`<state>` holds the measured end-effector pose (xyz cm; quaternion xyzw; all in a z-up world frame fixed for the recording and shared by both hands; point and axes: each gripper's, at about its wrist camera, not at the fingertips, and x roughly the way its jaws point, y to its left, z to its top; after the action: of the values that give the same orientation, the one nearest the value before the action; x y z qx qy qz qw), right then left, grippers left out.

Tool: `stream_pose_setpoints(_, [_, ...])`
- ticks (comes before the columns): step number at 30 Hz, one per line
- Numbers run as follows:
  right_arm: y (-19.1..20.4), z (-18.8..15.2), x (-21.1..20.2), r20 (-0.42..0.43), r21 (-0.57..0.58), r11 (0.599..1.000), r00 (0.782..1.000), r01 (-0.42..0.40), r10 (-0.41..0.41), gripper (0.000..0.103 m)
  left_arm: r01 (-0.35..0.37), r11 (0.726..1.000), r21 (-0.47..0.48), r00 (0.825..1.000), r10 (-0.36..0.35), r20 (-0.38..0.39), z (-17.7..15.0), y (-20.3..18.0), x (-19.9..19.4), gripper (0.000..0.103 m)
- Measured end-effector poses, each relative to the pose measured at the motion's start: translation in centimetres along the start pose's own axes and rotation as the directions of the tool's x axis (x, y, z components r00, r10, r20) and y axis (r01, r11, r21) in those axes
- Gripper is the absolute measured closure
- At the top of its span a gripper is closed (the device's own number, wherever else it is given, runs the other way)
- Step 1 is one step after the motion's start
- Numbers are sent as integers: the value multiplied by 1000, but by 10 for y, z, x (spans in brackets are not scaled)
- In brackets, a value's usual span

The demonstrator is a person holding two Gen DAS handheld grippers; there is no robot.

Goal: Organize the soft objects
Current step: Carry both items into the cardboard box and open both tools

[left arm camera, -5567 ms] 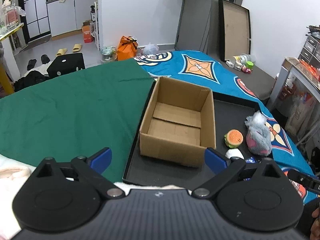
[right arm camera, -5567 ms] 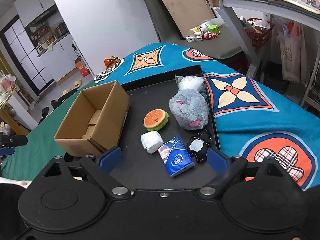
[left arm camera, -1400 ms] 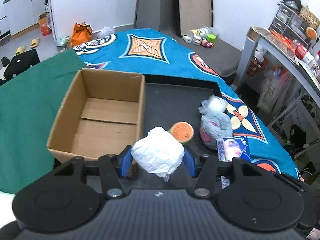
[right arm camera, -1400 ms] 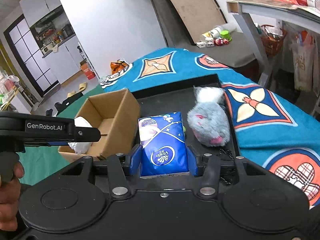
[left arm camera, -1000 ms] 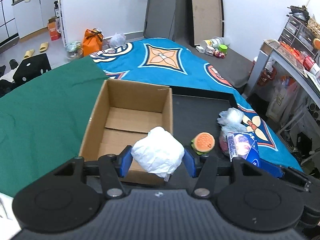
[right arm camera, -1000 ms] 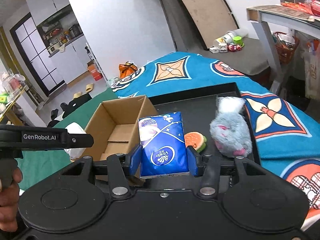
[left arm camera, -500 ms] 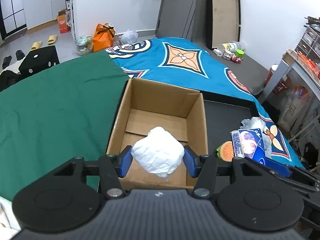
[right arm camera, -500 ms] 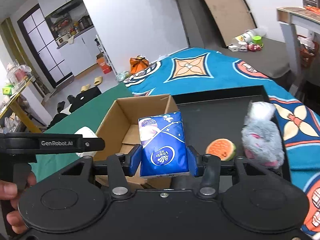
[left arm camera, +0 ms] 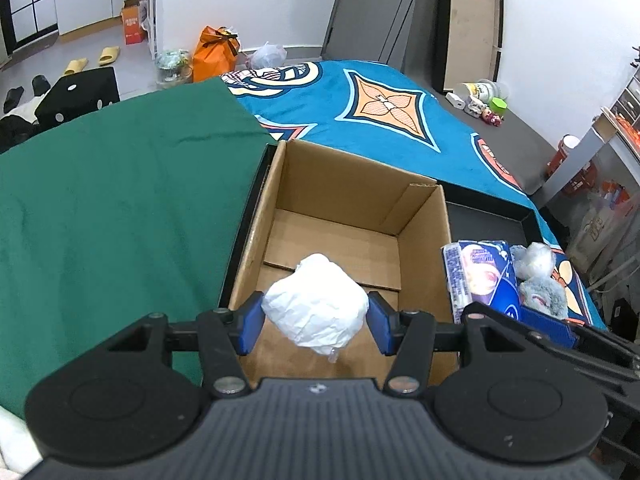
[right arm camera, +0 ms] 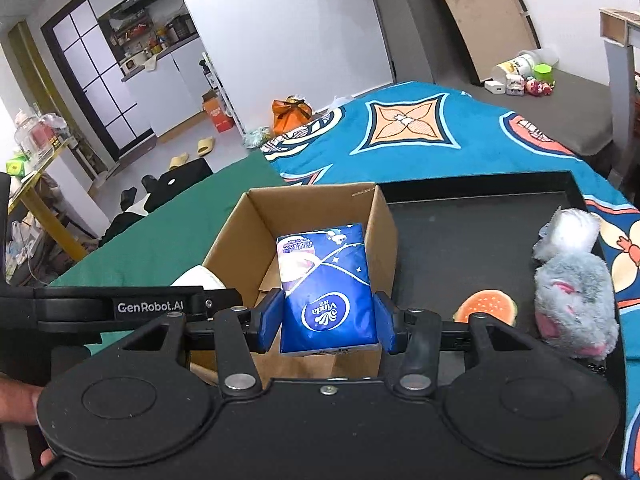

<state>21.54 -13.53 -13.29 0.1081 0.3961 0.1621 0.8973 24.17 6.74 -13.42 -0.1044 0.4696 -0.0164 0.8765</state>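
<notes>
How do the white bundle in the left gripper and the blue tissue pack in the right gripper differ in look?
The white bundle is plain, crumpled and roundish; the blue tissue pack is flat, rectangular, glossy and printed. Each is clamped between blue pads near the cardboard box.

Left gripper point(left arm camera: 315, 324): black body, ribbed grey top plate, two round black discs, silver screws, blue finger pads point(left arm camera: 250, 322). Right gripper point(right arm camera: 328, 322): same build, smooth black plate. White "GenRobot.AI" lettering at nine o'clock. Bare skin at lower left.
</notes>
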Motion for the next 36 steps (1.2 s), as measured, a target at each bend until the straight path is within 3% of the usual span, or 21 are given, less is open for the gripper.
stream_pose_setpoints(14, [6, 2, 21, -25, -18, 1000, 1000, -10, 9, 56, 36, 997, -69, 999, -36, 9, 11, 12, 6, 42])
stream_pose_setpoints(24, [19, 1, 36, -30, -17, 998, 998, -61, 60, 54, -1, 995, -100, 1000, 3, 26, 10, 26, -1, 42])
stream_pose_setpoints(27, [23, 1, 40, -36, -24, 994, 993, -111, 110, 50, -14, 993, -115, 999, 18, 29, 10, 30, -3, 42])
stream_pose_setpoints(36, [16, -2, 18, -36, -27, 994, 994, -106, 105, 49, -32, 994, -105, 999, 33, 7, 7, 23, -4, 42])
